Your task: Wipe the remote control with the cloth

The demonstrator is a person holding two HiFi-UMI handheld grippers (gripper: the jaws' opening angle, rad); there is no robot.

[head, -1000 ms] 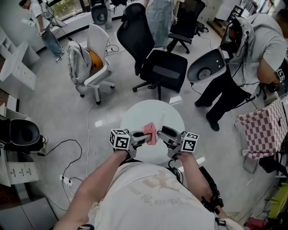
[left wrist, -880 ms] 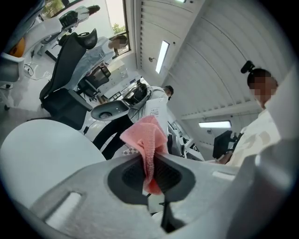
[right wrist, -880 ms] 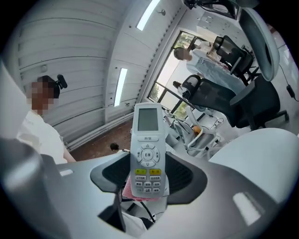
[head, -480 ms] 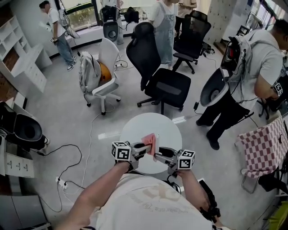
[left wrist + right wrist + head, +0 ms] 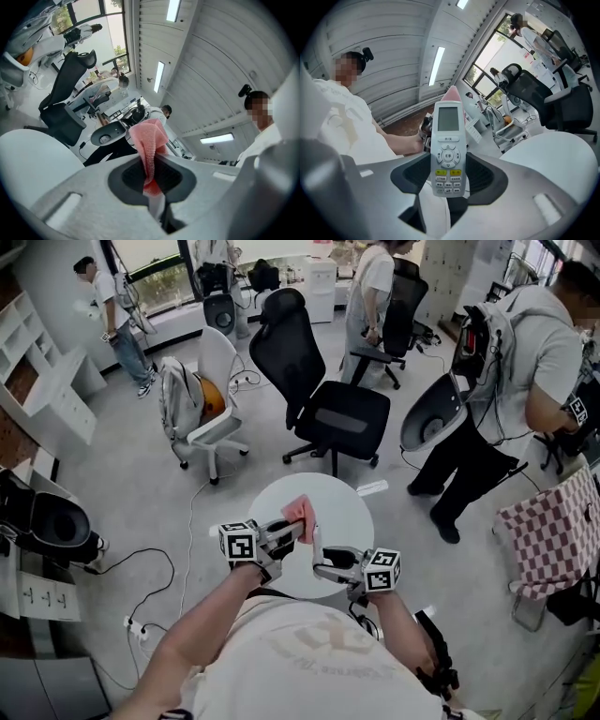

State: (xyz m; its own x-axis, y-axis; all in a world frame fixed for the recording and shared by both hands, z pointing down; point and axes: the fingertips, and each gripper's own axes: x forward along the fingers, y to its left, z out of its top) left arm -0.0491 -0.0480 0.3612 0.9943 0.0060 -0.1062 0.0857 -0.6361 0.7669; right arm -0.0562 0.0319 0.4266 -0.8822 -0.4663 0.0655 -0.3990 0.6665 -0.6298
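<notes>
The left tongs (image 5: 152, 185) were clamped on a crumpled pink cloth (image 5: 148, 136); the right tongs (image 5: 446, 187) gripped the lower end of a white plastic remote control (image 5: 447, 150), held above the round white counter (image 5: 349, 507). Wiping seemed about to begin; the cloth next needed pressing against the remote's buttoned face, grey screen uppermost.

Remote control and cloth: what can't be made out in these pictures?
1. Back of the remote control: the right gripper view shows only its button face; its own body hides the rest.
2. Whether the cloth touches the remote control: too small in the head view; the right gripper view shows only a pink tip behind it.
3. Lower end of the cloth: left gripper view, buried between the left gripper's jaws.
</notes>
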